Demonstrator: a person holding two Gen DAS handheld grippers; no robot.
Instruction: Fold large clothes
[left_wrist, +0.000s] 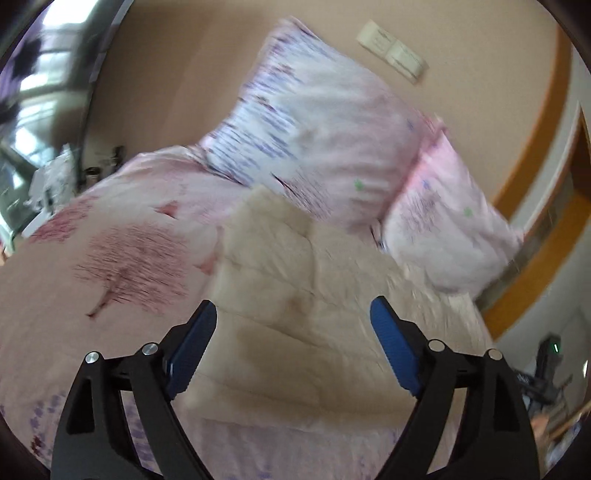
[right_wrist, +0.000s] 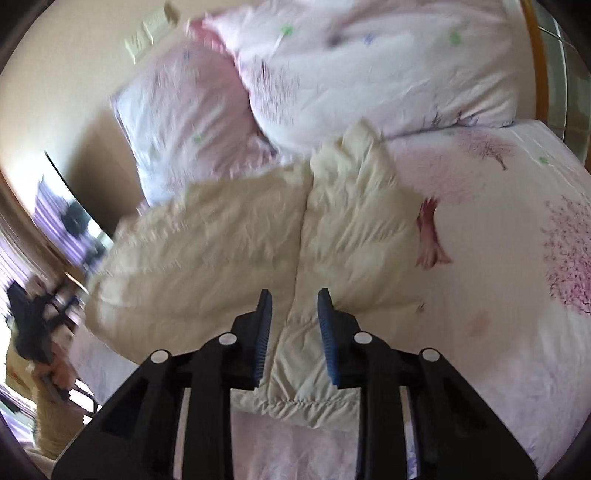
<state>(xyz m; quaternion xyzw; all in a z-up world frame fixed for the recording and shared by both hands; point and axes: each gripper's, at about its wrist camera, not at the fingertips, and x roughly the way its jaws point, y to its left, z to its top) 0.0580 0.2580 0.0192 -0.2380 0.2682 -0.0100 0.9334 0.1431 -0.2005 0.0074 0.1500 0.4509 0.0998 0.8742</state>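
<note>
A cream quilted puffy jacket (left_wrist: 295, 288) lies spread on a pink bed with tree prints. In the right wrist view the jacket (right_wrist: 229, 251) fills the middle, with a seam running down its centre. My left gripper (left_wrist: 293, 317) is open wide and empty, held above the jacket. My right gripper (right_wrist: 294, 302) is open with a narrower gap, held just above the jacket's lower part, with nothing between the blue pads (right_wrist: 327, 332). Both views are motion-blurred.
Two pink-and-white pillows (left_wrist: 325, 129) lean on the beige wall at the bed's head, also in the right wrist view (right_wrist: 369, 66). A wall switch plate (left_wrist: 391, 50) sits above them. The pink bedsheet (right_wrist: 498, 258) extends right. Furniture and clutter (right_wrist: 44, 302) stand at the bedside.
</note>
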